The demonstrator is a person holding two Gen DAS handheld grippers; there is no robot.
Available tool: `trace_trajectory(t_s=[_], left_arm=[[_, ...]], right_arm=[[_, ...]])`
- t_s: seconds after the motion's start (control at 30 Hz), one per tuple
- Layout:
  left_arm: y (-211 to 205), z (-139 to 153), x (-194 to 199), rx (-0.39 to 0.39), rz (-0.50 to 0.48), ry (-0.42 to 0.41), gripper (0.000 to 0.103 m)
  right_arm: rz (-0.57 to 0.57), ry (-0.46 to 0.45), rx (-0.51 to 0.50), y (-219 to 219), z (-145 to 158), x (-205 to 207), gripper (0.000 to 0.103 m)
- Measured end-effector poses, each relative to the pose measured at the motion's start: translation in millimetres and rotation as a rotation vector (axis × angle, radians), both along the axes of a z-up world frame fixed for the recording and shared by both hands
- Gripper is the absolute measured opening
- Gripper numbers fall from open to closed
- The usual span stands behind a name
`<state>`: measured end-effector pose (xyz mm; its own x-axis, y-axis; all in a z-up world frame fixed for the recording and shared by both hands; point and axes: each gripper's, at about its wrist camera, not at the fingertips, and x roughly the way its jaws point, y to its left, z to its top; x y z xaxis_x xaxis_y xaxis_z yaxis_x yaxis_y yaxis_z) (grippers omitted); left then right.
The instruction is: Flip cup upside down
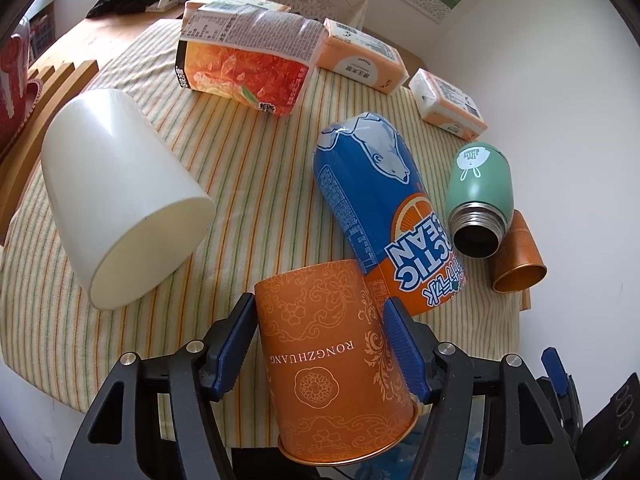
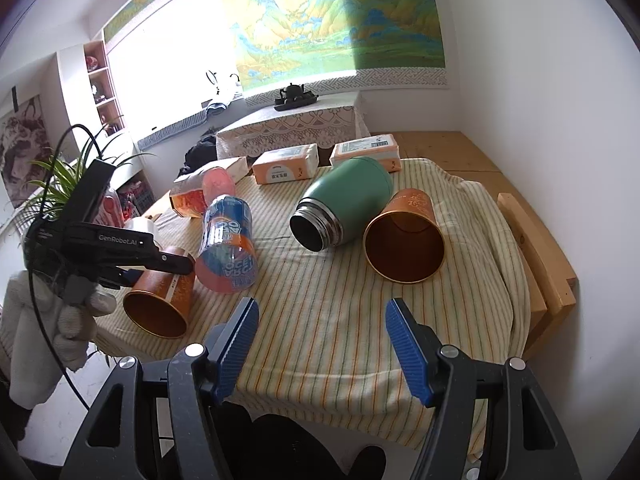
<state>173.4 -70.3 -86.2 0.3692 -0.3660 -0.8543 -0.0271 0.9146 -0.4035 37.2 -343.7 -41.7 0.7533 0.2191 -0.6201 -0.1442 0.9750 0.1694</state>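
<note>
My left gripper (image 1: 320,344) is clamped on an orange paper cup with floral print and the word RONGZHUANG (image 1: 336,360), its blue ribbed pads pressed to either side of the wall. The cup is tilted, base pointing away from me and gold-rimmed mouth toward the camera; from the right wrist view it (image 2: 160,300) sits at the near left edge of the table, mouth open toward that camera, though I cannot tell whether it touches the cloth. My right gripper (image 2: 320,332) is spread wide with nothing between its pads, hovering over the near edge of the yellow striped tablecloth (image 2: 320,300).

I count two orange cups: the one I hold and a second orange paper cup (image 2: 404,240) lying on its side, mouth toward me, touching the green metal flask (image 2: 344,200). There is one flask, also on its side, its lid off and threaded neck open. One blue and orange drink can with a polar bear (image 1: 372,208) lies on its side just beside the held cup. One large white plastic cup (image 1: 120,200) lies tipped over to the left. One orange printed snack bag (image 1: 244,64) sits farther back. Along the far edge I count three peach and white tissue packs (image 2: 286,168).
</note>
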Motion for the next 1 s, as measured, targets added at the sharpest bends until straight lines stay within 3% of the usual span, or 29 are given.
trace_trajectory(t_s=[0.57,0.77,1.0], left_arm=[[12.8,1.7,0.9,-0.014,0.002,-0.023,0.066],[10.0,17.3,-5.9,0.025,-0.011,-0.100,0.066],[0.7,33.7,-21.5,0.139,-0.024,-0.260,0.065]], right_arm=[[0.006,0.019,-0.025,14.7,-6.7,7.9,0.062],[0.008,0.020,-0.023,17.7,-6.9,8.4,0.062],[0.012,0.018,-0.034,28.6,-6.2,10.5,0.062]])
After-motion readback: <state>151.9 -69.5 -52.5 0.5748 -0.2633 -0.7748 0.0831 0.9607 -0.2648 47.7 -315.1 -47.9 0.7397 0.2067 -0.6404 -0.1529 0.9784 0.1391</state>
